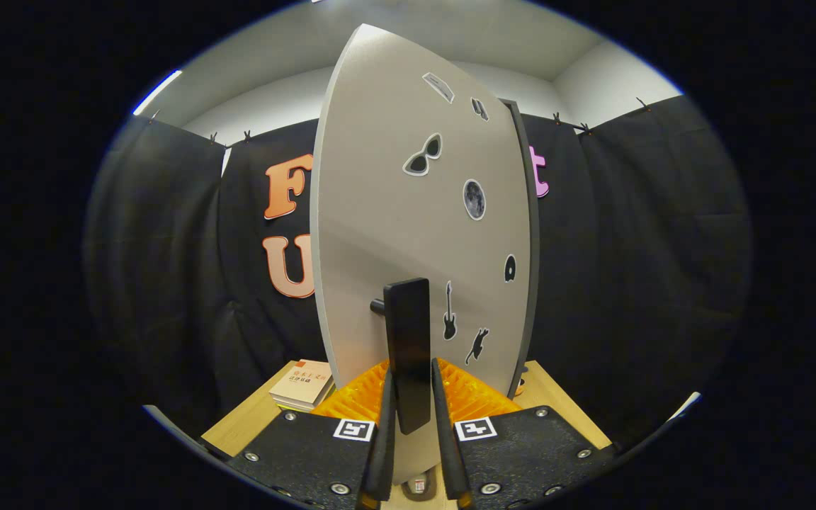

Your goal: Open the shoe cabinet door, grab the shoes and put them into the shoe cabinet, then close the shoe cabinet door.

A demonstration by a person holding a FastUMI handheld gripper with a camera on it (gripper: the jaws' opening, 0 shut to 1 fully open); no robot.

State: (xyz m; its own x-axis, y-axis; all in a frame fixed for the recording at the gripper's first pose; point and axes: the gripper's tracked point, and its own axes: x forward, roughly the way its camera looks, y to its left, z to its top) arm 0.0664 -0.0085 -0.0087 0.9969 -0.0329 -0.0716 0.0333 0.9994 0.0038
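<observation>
The shoe cabinet's pale grey door [394,212] stands right in front of me, with several small stickers on its face. A dark upright bar handle [408,347] sticks out from the door on a short peg. My gripper [411,418] is shut on that handle, one finger pressing on each side of its lower end. The door's dark far edge [532,241] shows beyond the face, so the door looks swung ajar. The cabinet's inside is hidden behind the door.
A wooden tabletop [557,404] lies under the cabinet. A small stack of books [303,384] rests on the table just left of the door. Black cloth walls stand close behind and to both sides.
</observation>
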